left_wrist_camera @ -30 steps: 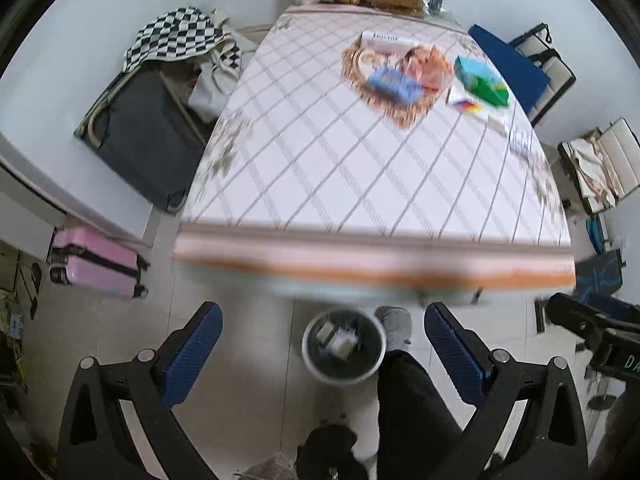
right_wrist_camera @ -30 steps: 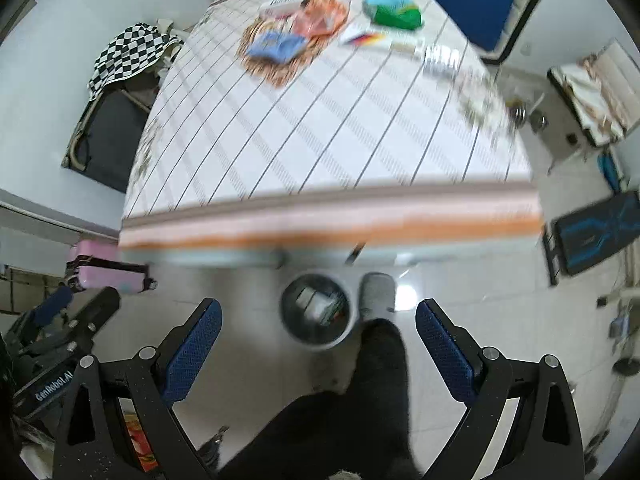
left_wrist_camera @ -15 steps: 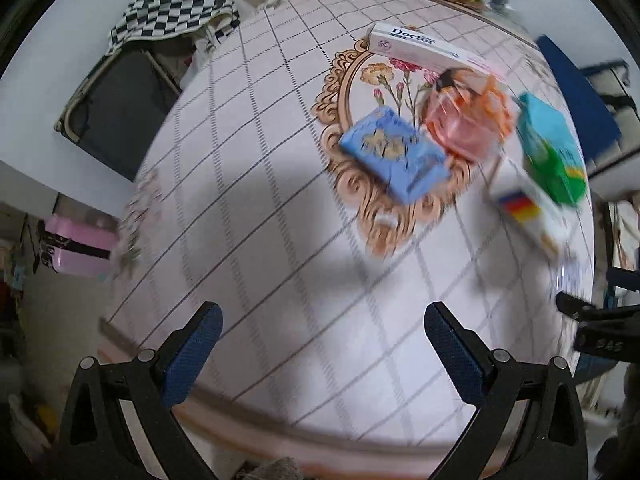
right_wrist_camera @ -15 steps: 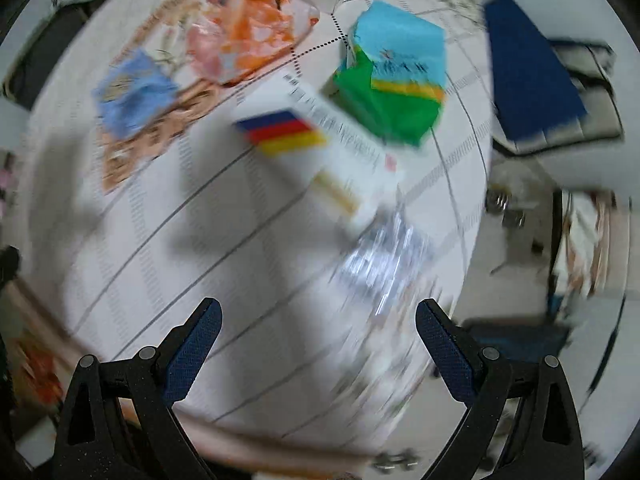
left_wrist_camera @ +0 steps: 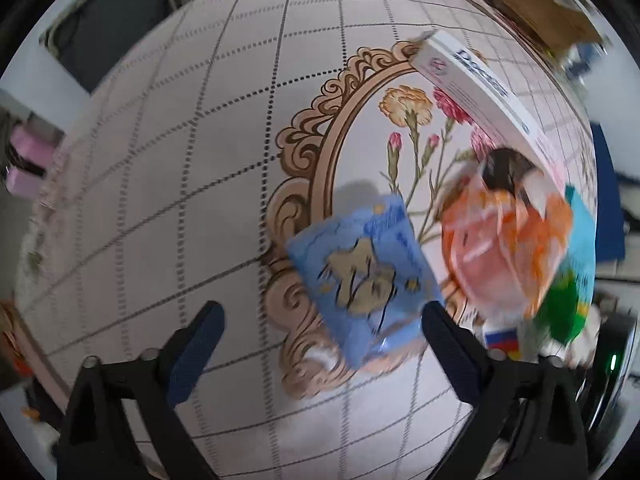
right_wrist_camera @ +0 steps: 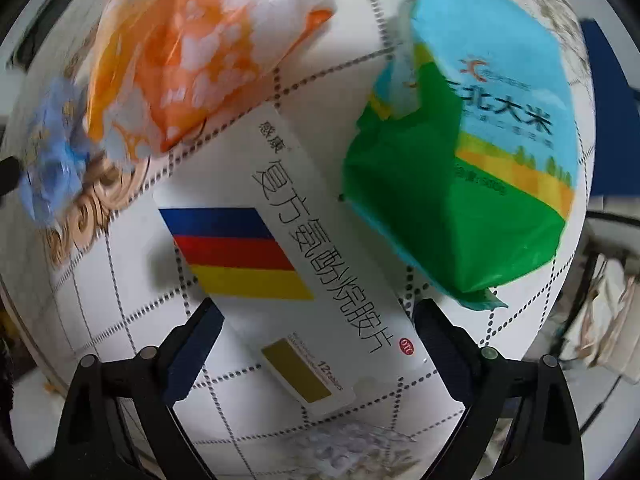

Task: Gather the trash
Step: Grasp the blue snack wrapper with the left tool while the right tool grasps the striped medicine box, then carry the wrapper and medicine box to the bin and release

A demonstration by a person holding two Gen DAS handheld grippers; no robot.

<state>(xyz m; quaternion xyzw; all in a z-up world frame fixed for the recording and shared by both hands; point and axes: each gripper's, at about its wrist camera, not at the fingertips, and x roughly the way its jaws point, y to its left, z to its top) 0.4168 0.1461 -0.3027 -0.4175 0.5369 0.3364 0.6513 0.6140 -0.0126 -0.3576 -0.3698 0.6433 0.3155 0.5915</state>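
The left wrist view is looking nearly straight down on the patterned surface (left_wrist_camera: 168, 184); the left gripper (left_wrist_camera: 320, 336) is hanging over the blue packet (left_wrist_camera: 364, 276), which is lying at about 5 o'clock of the flower oval, its lower end reaching in between the fingers (left_wrist_camera: 196, 344); those fingers have just been closing a little yet are standing wide and gripping nothing, with the right-hand one touching or just beside the packet's edge; the orange wrapper (left_wrist_camera: 508, 248) is sitting just beside the packet at 3 o'clock, and a long white box (left_wrist_camera: 480, 88) is lying at 1 o'clock.

In the right wrist view the right gripper (right_wrist_camera: 316, 340) is straddling the white medicine box (right_wrist_camera: 296, 264) with the blue, red and yellow stripes; its fingers (right_wrist_camera: 440, 344) have likewise been narrowing slightly, are spread wide and are not pressing on the box; the green and blue bag (right_wrist_camera: 472, 168) is lying at 1 o'clock, the orange wrapper (right_wrist_camera: 192, 52) at 11 o'clock.

To do this pick well, each hand is probably best brought down until the pads are flanking its item squarely; the box is lying diagonally across the gap, so turning the wrist to meet its narrow sides seems wise; the packet looks soft and flat, so the pinch should be taking its edge without dragging the orange wrapper along.
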